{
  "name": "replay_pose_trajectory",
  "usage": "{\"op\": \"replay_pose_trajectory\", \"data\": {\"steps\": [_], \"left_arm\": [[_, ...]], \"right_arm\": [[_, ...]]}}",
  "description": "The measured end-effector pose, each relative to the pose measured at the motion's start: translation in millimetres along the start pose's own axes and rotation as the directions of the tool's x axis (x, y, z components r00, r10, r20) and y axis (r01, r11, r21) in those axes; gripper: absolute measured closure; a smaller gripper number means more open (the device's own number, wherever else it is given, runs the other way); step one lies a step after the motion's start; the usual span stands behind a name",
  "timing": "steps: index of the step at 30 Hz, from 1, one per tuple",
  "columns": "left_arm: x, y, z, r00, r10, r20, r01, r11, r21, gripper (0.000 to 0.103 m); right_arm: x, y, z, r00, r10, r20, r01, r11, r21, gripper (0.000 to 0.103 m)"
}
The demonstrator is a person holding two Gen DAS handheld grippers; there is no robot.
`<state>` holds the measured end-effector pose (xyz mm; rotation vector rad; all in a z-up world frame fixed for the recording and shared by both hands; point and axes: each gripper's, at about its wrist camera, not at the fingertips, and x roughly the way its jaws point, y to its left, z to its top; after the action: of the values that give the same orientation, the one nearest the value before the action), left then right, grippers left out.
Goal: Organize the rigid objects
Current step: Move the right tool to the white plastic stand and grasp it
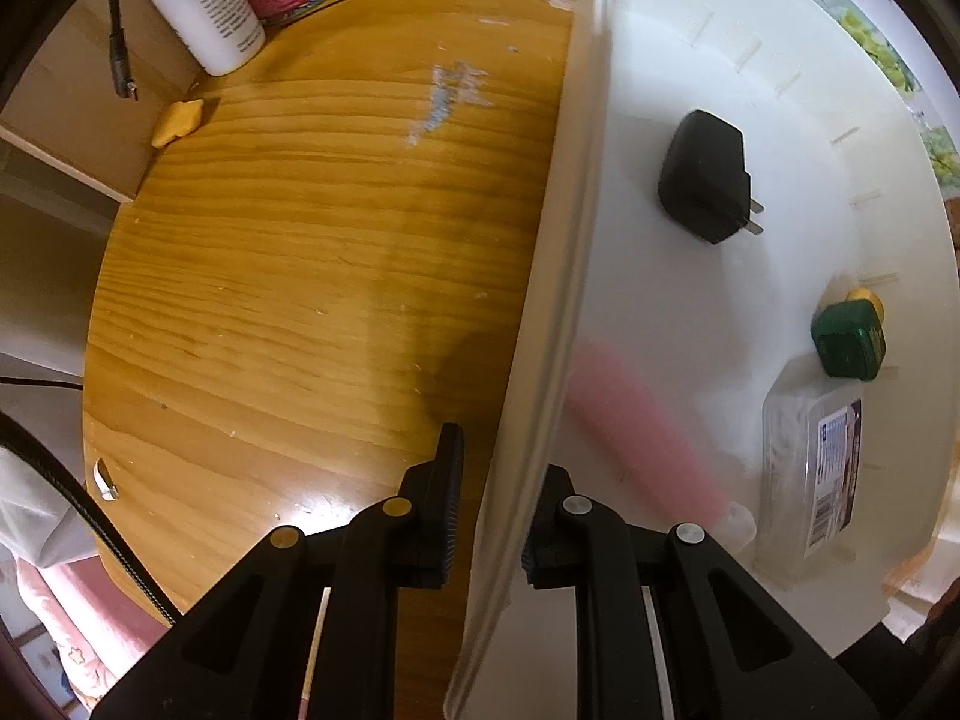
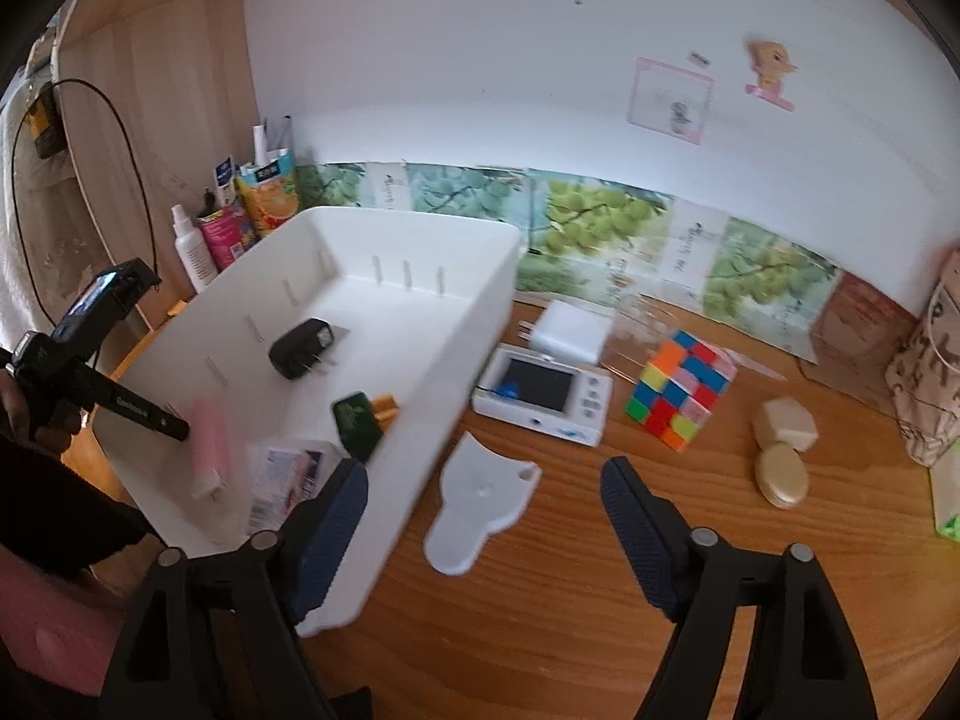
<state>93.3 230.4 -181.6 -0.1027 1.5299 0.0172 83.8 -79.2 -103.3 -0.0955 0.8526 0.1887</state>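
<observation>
A white plastic bin [image 1: 690,48] stands on the wooden desk [image 1: 312,252]. My left gripper [image 1: 492,510] is shut on the bin's near wall, one finger outside and one inside; it also shows as my left gripper [image 2: 177,429]. In the bin [image 2: 420,228] lie a black charger [image 1: 705,177], a green bottle with a yellow cap [image 1: 849,339], a clear packet [image 1: 810,468] and a blurred pink tube [image 1: 642,426]. My right gripper [image 2: 483,474] stands open above a flat white plastic piece [image 2: 480,504], with nothing between its fingers. Beyond lie a white screen device [image 2: 543,399], a white charger [image 2: 570,330], a colour cube [image 2: 681,387] and two cream compacts [image 2: 783,423].
A white spray bottle [image 2: 192,252], a pink can [image 2: 225,234] and a juice carton [image 2: 273,198] crowd the back left corner. A small yellow piece [image 1: 177,120] lies by the shelf side. A patterned bag [image 2: 930,360] stands at the far right.
</observation>
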Motion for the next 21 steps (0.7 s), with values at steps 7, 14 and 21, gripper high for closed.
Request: {"op": "replay_pose_trajectory", "data": {"steps": [7, 14, 21], "left_arm": [[-1.6, -9.5, -1.2, 0.999, 0.046, 0.019, -0.045, 0.999, -0.008, 0.084], [-1.2, -13.7, -8.9, 0.999, 0.052, -0.002, -0.052, 0.998, -0.043, 0.085], [-6.5, -12.3, -16.8, 0.998, 0.066, -0.002, -0.066, 0.996, -0.058, 0.085]], "right_arm": [[13.6, -1.8, -15.0, 0.993, -0.049, -0.104, 0.041, 0.996, -0.075, 0.021], [48.9, 9.0, -35.4, 0.978, -0.041, -0.202, 0.012, 0.990, -0.142, 0.019], [74.9, 9.4, -41.2, 0.973, 0.015, -0.229, -0.045, 0.991, -0.128, 0.019]]}}
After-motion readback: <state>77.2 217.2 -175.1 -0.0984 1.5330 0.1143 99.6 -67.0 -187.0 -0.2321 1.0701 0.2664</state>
